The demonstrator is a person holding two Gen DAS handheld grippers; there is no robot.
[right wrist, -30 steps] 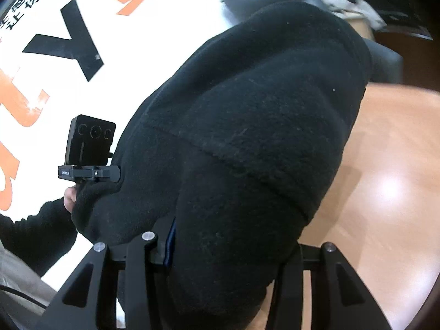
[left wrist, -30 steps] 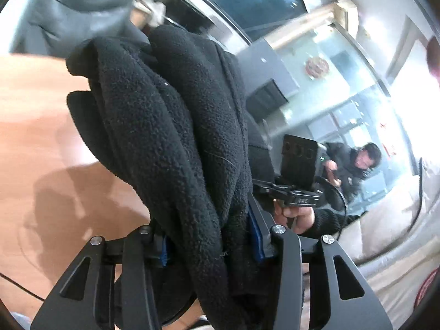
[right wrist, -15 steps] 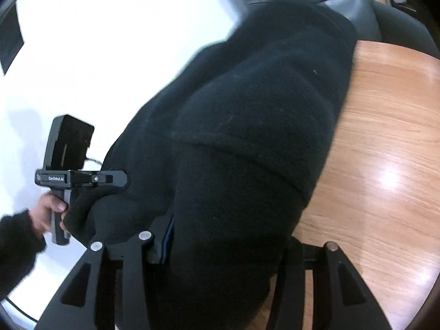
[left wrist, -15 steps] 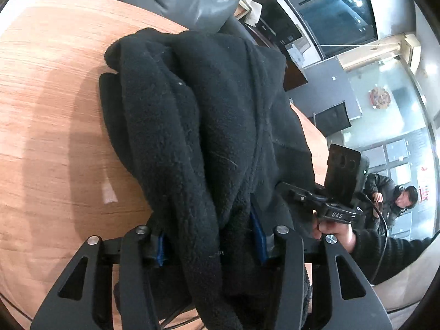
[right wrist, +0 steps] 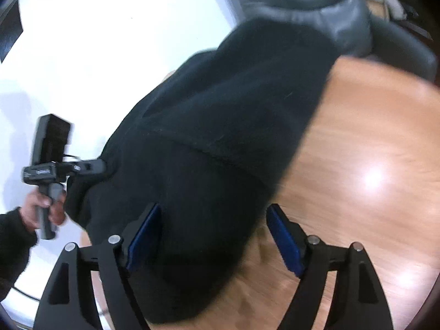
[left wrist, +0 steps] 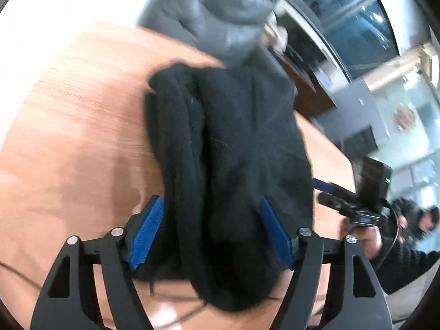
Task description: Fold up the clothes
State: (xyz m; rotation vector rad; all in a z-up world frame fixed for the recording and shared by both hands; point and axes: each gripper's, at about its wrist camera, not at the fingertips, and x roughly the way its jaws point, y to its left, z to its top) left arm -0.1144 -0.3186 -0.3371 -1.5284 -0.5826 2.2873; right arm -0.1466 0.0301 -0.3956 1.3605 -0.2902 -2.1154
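Note:
A black fleece garment (left wrist: 233,148) lies bunched in thick folds on the wooden table (left wrist: 71,143). My left gripper (left wrist: 210,231) is open, its blue pads (left wrist: 145,228) spread wide on either side of the fleece. In the right wrist view the same fleece (right wrist: 220,143) fills the middle. My right gripper (right wrist: 213,236) is open too, its blue pads (right wrist: 284,240) apart around the garment's near end. Each view shows the other gripper at the far side: the right one (left wrist: 357,206) and the left one (right wrist: 52,170).
A grey leather chair (left wrist: 220,13) stands behind the table, also in the right wrist view (right wrist: 316,2). The table's bare wood (right wrist: 371,165) extends right of the garment. A person (left wrist: 420,220) sits in the background.
Both grippers have opened and let go of the fleece. The garment has come down onto the table. Both views are blurred by motion.

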